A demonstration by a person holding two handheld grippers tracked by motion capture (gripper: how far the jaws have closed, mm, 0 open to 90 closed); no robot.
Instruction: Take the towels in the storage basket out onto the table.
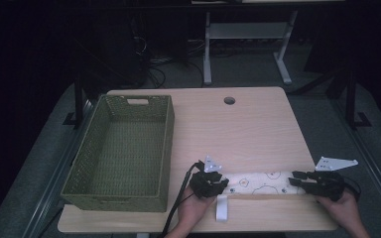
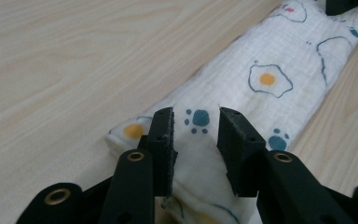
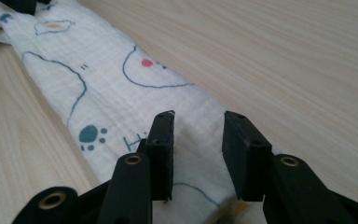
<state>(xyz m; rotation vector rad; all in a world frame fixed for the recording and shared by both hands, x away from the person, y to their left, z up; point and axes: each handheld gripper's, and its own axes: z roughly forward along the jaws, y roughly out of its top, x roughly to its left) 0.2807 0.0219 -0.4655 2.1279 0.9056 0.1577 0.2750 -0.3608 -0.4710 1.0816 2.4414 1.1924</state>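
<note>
A: Pale wood-grain tabletop (image 1: 258, 124), with a dark room behind it: a white desk frame (image 1: 248, 44) and loose cables on the grey floor. What sits on it?

B: Biggest is the olive woven basket (image 1: 124, 148) on the left half, hollow side up, a handle slot in its far wall. Next is the folded cloth (image 1: 260, 182), white with fried eggs and blue paw prints, lying flat near the front edge. Just in front of its left end is a small white strip (image 1: 222, 207); I can't tell what it is.

A: How does the cloth lie relative to the hands?

B: Its long axis runs left to right, parallel to the front edge. The left gripper (image 1: 213, 182) is at its left end and the right gripper (image 1: 305, 180) at its right end, so each hand is nearest its own end, and the basket lies to the left of both.

A: And the jaws?

B: In the left gripper view the left jaws stand partly open with the cloth (image 2: 261, 88) end beneath the gap, pads not pressing. The right gripper view shows the same over the cloth (image 3: 121, 93): a moderate gap, nothing pinched. I judge the cloth lies loose, and either end would need a fresh closing to lift it.
</note>
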